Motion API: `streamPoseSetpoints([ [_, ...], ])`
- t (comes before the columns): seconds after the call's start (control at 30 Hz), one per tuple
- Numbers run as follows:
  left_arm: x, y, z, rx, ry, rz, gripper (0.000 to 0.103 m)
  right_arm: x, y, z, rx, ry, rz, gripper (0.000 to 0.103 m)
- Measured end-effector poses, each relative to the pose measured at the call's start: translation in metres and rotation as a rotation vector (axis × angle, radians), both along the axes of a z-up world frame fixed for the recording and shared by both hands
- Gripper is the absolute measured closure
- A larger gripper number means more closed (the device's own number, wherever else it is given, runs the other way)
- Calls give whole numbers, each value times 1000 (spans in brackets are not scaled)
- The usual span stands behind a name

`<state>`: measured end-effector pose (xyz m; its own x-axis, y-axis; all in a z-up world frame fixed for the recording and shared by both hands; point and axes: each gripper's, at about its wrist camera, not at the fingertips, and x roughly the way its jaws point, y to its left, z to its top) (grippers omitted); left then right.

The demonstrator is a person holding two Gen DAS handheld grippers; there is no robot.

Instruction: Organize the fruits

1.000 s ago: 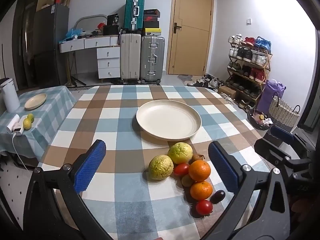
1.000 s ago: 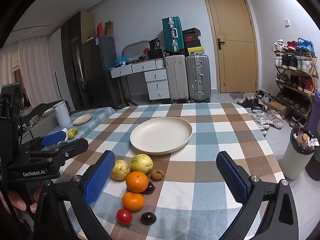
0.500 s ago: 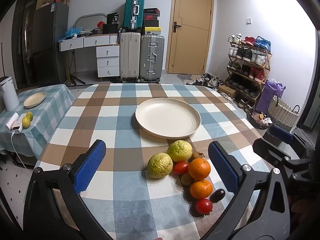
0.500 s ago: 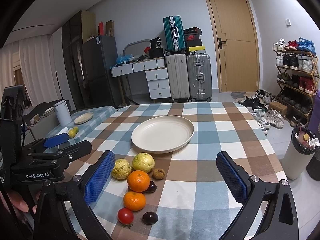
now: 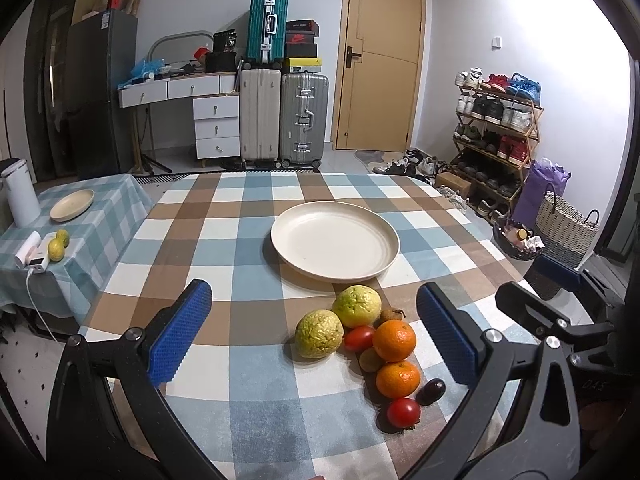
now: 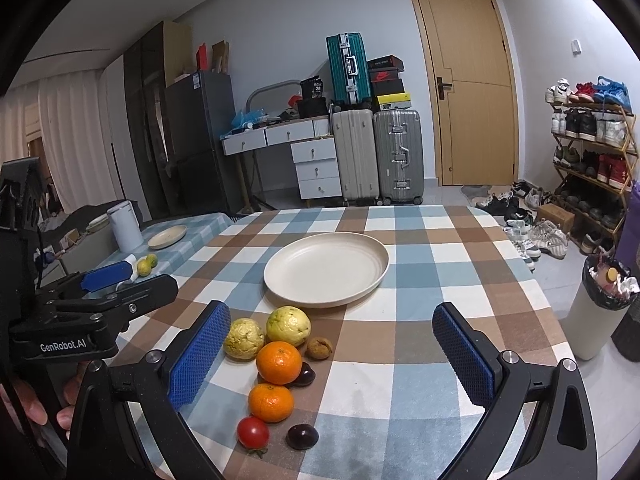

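A cream plate (image 5: 335, 242) (image 6: 326, 268) sits empty in the middle of the checked table. In front of it lies a cluster of fruit: two yellow-green guavas (image 5: 319, 333) (image 6: 288, 326), two oranges (image 5: 394, 340) (image 6: 279, 362), red tomatoes (image 5: 403, 412) (image 6: 253, 432), dark plums (image 5: 431, 391) (image 6: 302, 436) and a small brown fruit (image 6: 319, 347). My left gripper (image 5: 312, 338) is open and empty above the near table edge, the fruit between its fingers' line of sight. My right gripper (image 6: 332, 354) is open and empty, just short of the fruit.
A side table at the left holds a small plate (image 5: 72, 205), a white kettle (image 5: 19, 194) and two limes (image 5: 56, 249). Suitcases (image 5: 280, 120), a drawer desk, a door and a shoe rack (image 5: 496, 136) stand behind. A bin (image 6: 600, 308) stands right of the table.
Both grippers have drifted slightly; the fruit cluster and plate have shifted a little in view. Nothing was grasped or moved on the table.
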<state>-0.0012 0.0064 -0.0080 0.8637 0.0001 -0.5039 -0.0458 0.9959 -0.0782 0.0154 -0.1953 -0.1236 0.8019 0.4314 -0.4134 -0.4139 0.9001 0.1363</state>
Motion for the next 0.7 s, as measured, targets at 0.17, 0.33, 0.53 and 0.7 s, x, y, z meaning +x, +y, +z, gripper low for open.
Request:
streamPoseSetpoints([
  [0.17,-1,0,1,-4,1,-3,1,1,0,-1,1,-1,-2,0],
  [0.33,-1,0,1,-5,0,0,1,1,-1,0,2,-2,-2,0],
  [0.53,-1,0,1,-4,-4,1,1,1,-1,0,2,-4,-2,0],
  [0.7,-1,1,1,-2,-10,13,1,1,-2,0,4,-5,-5,0],
])
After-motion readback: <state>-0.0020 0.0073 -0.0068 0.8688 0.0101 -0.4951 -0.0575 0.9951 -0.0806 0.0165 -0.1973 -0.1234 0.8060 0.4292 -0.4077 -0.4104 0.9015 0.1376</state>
